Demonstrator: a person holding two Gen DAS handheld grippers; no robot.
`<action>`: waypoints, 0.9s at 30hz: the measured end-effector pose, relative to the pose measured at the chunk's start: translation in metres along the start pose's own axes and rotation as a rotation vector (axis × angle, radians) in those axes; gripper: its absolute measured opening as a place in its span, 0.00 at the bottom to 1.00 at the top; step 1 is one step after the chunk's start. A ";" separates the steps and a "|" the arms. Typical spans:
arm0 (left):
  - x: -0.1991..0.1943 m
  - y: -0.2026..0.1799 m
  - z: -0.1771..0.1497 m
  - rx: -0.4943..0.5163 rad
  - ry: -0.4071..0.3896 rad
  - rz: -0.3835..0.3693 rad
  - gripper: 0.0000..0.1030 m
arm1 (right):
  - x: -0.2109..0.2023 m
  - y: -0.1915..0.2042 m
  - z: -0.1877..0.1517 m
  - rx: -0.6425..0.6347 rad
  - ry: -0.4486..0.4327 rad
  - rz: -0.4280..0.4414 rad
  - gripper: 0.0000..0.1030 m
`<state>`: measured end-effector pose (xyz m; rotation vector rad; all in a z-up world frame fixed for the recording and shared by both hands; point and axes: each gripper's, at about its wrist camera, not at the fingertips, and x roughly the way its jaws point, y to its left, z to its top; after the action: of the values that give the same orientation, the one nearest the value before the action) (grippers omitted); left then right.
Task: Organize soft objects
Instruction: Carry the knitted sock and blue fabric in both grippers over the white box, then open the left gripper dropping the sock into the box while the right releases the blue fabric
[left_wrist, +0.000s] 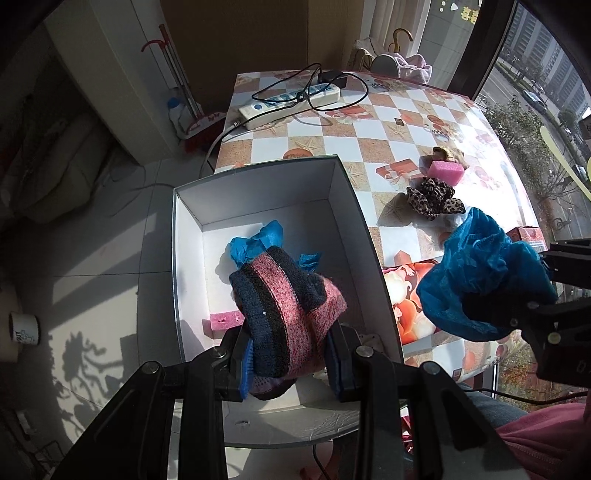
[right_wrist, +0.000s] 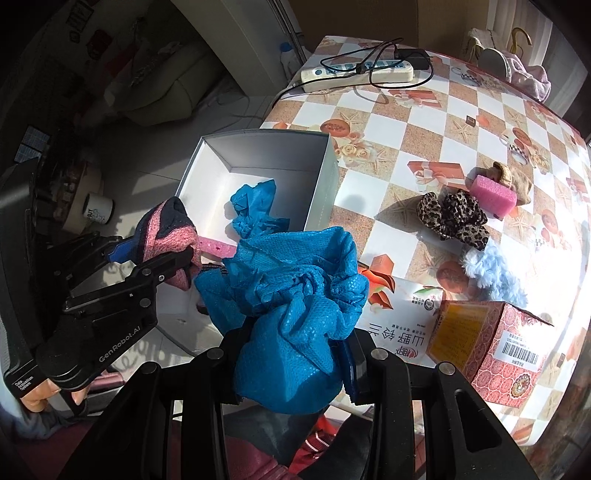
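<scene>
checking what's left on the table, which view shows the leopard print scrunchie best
The right wrist view: the leopard print scrunchie lies whole and sunlit on the checked tablecloth, just in front of the pink sponge. The left wrist view also shows it, but smaller and nearer the frame's edge, its near side close to the blue cover.

A home: checked oilcloth on the worktop (left_wrist: 369, 140), broom (left_wrist: 199, 125) by the wall, sofa (right_wrist: 177, 88), window (left_wrist: 535, 74) overlooking apartment blocks.

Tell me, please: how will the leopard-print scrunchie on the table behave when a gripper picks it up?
The leopard-print scrunchie is ruffled fabric, so it probably squashes and stays floppy. It looks light for its size. It lies flat on the table, so it is unlikely to roll.
</scene>
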<state>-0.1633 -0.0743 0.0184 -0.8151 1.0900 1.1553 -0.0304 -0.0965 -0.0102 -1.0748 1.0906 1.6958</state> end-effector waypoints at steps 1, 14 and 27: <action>0.000 0.004 -0.002 -0.018 0.000 0.002 0.33 | 0.001 0.004 0.002 -0.015 0.006 -0.002 0.38; 0.003 0.040 -0.029 -0.171 0.007 0.034 0.33 | 0.018 0.039 0.015 -0.146 0.064 -0.011 0.38; 0.013 0.061 -0.047 -0.256 0.033 0.081 0.33 | 0.035 0.060 0.030 -0.192 0.102 0.018 0.38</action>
<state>-0.2337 -0.0995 -0.0059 -0.9979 1.0219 1.3732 -0.1036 -0.0780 -0.0217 -1.2875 1.0186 1.8048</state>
